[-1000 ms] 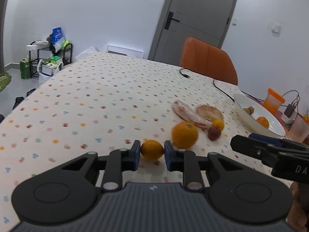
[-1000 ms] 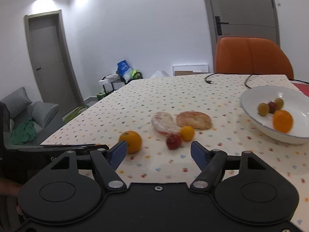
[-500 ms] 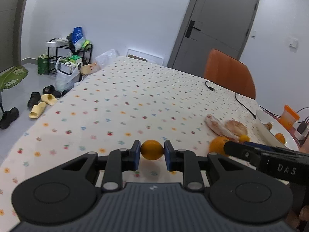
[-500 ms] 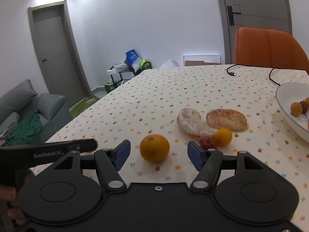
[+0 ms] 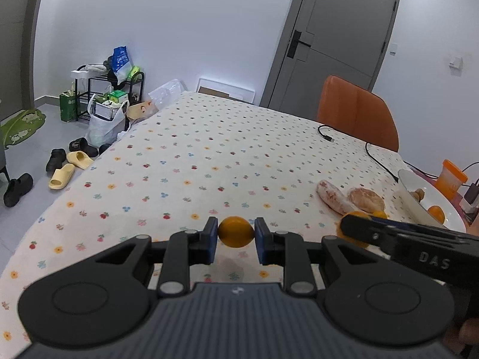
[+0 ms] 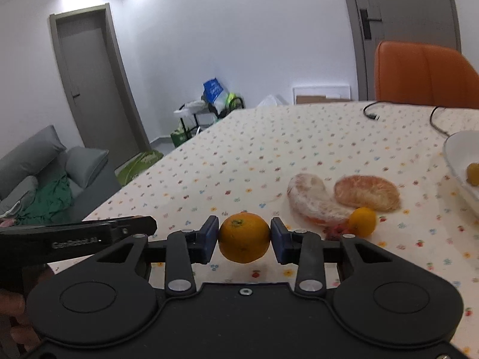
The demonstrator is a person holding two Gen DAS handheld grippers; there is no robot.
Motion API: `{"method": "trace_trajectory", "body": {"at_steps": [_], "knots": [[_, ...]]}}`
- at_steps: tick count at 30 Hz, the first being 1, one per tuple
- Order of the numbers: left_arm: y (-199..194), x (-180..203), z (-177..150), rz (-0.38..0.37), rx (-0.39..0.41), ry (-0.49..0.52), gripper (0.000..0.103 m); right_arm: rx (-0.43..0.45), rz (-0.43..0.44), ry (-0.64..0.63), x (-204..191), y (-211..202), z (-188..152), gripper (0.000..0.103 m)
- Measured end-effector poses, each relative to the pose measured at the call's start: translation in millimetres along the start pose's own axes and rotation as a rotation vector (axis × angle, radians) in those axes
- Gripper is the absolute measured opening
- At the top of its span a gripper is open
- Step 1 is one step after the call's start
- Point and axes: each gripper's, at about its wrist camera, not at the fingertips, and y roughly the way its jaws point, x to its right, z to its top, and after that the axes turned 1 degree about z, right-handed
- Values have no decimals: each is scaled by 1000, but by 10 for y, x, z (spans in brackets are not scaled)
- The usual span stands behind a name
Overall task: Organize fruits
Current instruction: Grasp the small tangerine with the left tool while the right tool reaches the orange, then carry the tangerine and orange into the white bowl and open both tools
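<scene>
My left gripper (image 5: pixel 236 235) is shut on a small yellow-orange fruit (image 5: pixel 236 235) and holds it above the dotted tablecloth. My right gripper (image 6: pixel 244 237) is shut on a large orange (image 6: pixel 244 237) near the table's front. Behind it lie two peeled pomelo pieces (image 6: pixel 312 199) (image 6: pixel 366 193), a small orange fruit (image 6: pixel 362 221) and a red fruit (image 6: pixel 333 232) partly hidden by the right finger. A white bowl (image 5: pixel 411 191) at the right holds several small fruits; it also shows in the right wrist view (image 6: pixel 458 152).
An orange chair (image 6: pixel 419 74) stands at the table's far side. A black cable (image 5: pixel 371 152) lies on the cloth near the bowl. An orange-lidded cup (image 5: pixel 450 179) stands beyond the bowl. Shoes and a rack (image 5: pixel 107 95) are on the floor at the left.
My right gripper moved left to the large orange and closed on it. My left gripper, still holding its fruit, drew back and turned left, away from the fruit pile.
</scene>
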Motion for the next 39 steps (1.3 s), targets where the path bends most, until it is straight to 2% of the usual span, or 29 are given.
{"method": "trace_trajectory", "body": {"at_steps": [11, 39], "knots": [[1, 407, 55, -45, 10, 69, 24, 81, -9, 36, 234, -363, 16, 36], [109, 1781, 166, -216, 24, 263, 24, 274, -151, 164, 1188, -1305, -21, 36]]}}
